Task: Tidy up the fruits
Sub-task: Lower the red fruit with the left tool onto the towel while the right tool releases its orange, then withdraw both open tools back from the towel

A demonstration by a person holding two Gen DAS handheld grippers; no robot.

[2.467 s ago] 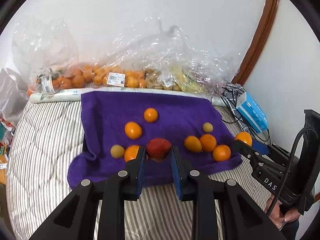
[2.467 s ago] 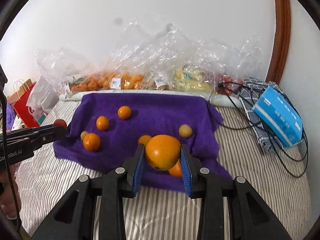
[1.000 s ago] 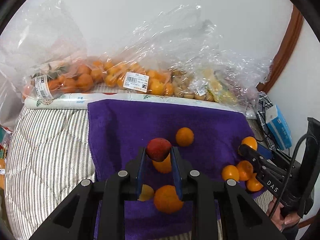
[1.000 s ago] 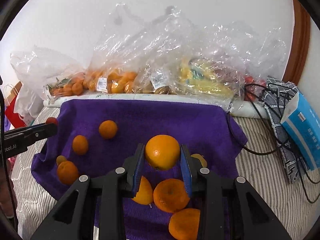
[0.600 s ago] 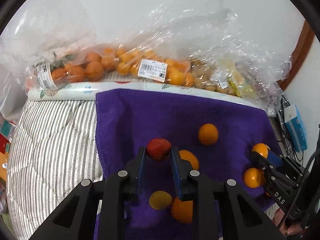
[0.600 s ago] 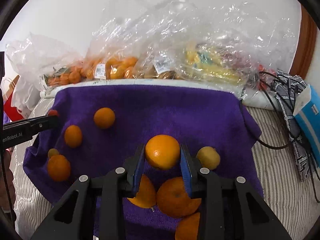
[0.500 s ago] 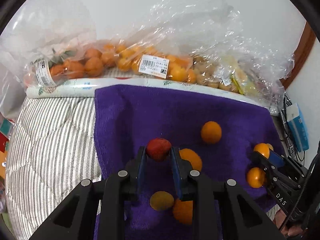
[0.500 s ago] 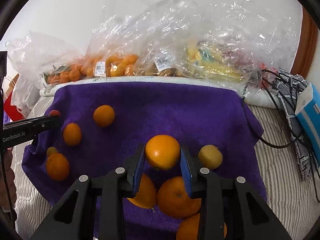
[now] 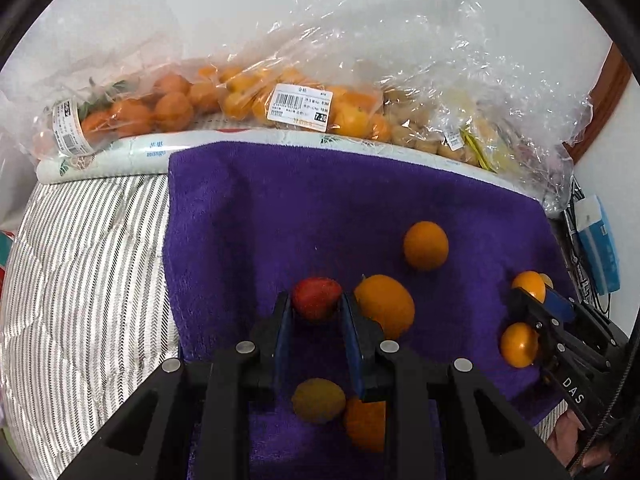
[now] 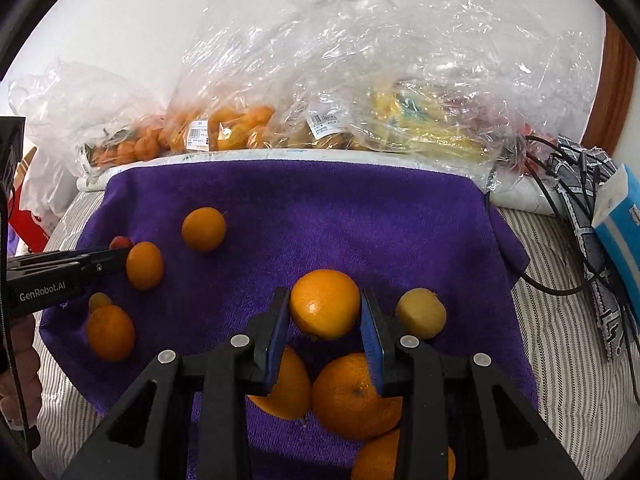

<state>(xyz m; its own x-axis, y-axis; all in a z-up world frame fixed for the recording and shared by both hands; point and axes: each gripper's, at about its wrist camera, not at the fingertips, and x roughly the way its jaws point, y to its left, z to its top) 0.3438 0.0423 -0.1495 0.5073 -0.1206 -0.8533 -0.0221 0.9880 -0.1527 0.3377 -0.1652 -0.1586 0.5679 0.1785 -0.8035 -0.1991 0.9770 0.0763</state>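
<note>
My left gripper [image 9: 316, 312] is shut on a red fruit [image 9: 316, 298] and holds it over the left part of the purple towel [image 9: 320, 208]. Beside it lie an orange [image 9: 385, 306], a second orange [image 9: 425, 245] farther back, and a small yellow-green fruit [image 9: 318, 400] under the fingers. My right gripper [image 10: 325, 320] is shut on an orange [image 10: 325, 303] above the towel [image 10: 320, 216], over a cluster of oranges [image 10: 354, 396]. A yellow-green fruit [image 10: 421, 313] lies just to its right. The left gripper also shows in the right wrist view [image 10: 116, 254], at the left.
Clear plastic bags of oranges [image 9: 256, 100] and other fruit [image 10: 400, 120] line the wall behind the towel. A rolled printed sheet [image 9: 104, 160] lies along the towel's far edge. The striped quilt [image 9: 80, 264] spreads left. Cables [image 10: 560, 184] and a blue box [image 10: 620, 224] sit right.
Both grippers have moved forward and lower over the towel with their fruit still held. The bags at the wall appear closer.
</note>
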